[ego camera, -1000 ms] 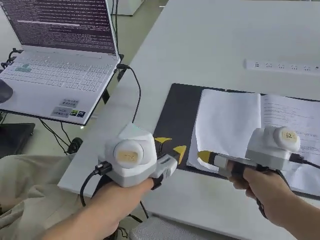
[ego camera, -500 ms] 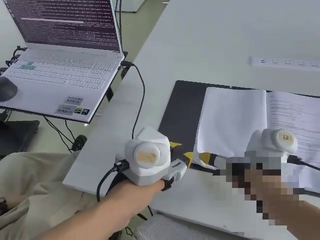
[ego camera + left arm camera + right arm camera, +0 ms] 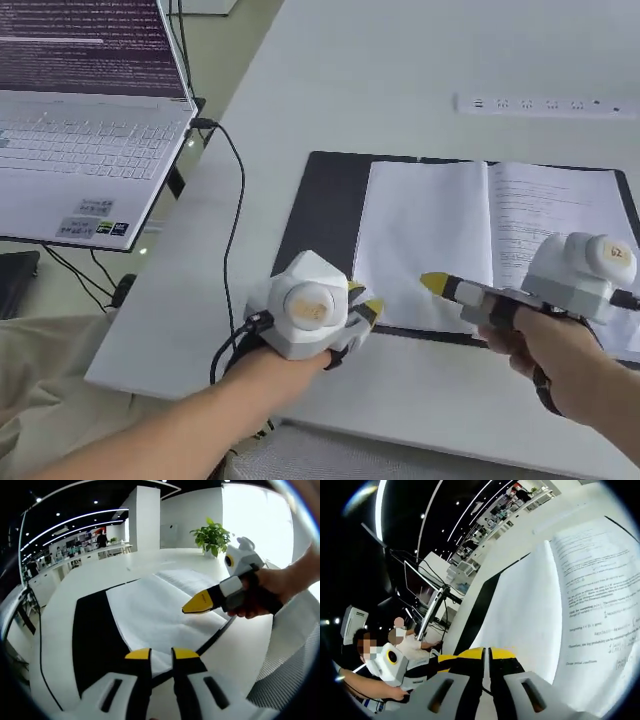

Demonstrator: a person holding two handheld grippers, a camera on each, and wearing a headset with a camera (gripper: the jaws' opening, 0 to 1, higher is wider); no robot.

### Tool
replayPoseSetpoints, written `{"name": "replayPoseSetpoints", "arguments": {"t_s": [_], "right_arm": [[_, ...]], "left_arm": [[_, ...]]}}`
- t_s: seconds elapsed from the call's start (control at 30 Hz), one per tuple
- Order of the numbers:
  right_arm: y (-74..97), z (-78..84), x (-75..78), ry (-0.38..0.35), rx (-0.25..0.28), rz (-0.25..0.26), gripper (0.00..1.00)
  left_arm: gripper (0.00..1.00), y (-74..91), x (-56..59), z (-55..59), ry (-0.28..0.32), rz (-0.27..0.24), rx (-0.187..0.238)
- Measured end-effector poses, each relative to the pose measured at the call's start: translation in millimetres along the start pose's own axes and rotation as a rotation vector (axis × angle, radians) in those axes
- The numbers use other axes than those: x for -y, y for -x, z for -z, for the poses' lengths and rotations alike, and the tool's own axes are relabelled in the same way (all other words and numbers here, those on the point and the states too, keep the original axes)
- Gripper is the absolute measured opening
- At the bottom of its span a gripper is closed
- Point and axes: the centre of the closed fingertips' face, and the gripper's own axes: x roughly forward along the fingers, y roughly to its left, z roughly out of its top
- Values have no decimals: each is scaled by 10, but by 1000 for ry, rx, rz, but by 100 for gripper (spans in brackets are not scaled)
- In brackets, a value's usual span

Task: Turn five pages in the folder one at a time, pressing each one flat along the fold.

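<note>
Folder [image 3: 320, 215] lies open on table [image 3: 400, 90], at 3 o'clock from laptop [image 3: 80, 150] and 6 o'clock from power strip [image 3: 540, 103]. Blank page [image 3: 420, 240] sits at 9 o'clock of the fold [image 3: 490, 220], printed page [image 3: 550, 220] at 3 o'clock.

Left gripper [image 3: 364, 298] is at the folder's near edge, about 6 o'clock of the black cover. Its jaws are slightly parted and empty. The left gripper view shows a narrow gap at its tips [image 3: 161, 654], above the cover edge.

Right gripper [image 3: 435, 284] hovers over the near edge of the blank page, tip aimed at 9 o'clock. Its jaws are clenched on nothing, pressed tip to tip in its own view [image 3: 486, 653].

No page is lifted, so a turn looks yet to start.

Risks, as a judgement:
- Clenched right jaws can't pinch a sheet. They would have to part first, or they'll just skid over the paper.
- A grab at the stack edge may take two sheets at once and spoil the count.
- The folder isn't pinned. A sideways pull toward 9 o'clock could slide it on the smooth table.
- Pressing off the fold line could crease the page, or let it spring back.
</note>
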Motion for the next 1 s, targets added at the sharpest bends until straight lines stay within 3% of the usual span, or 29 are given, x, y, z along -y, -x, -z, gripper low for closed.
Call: {"name": "replayPoseSetpoints", "arguments": {"t_s": [0.17, 0.3, 0.4, 0.67, 1.0], "right_arm": [[92, -244, 213, -19, 33, 31, 0], [144, -393, 241, -32, 51, 42, 0], [146, -484, 289, -42, 58, 53, 0], [34, -783, 619, -117, 64, 81, 0], [-102, -932, 855, -241, 54, 74, 0]], "left_arm": [[11, -120, -42, 136, -45, -33, -44], [11, -130, -67, 228, -37, -57, -64], [10, -122, -68, 224, -20, -65, -55], [9, -116, -65, 228, -11, -64, -55], [9, -120, -73, 222, -10, -65, -48]]}}
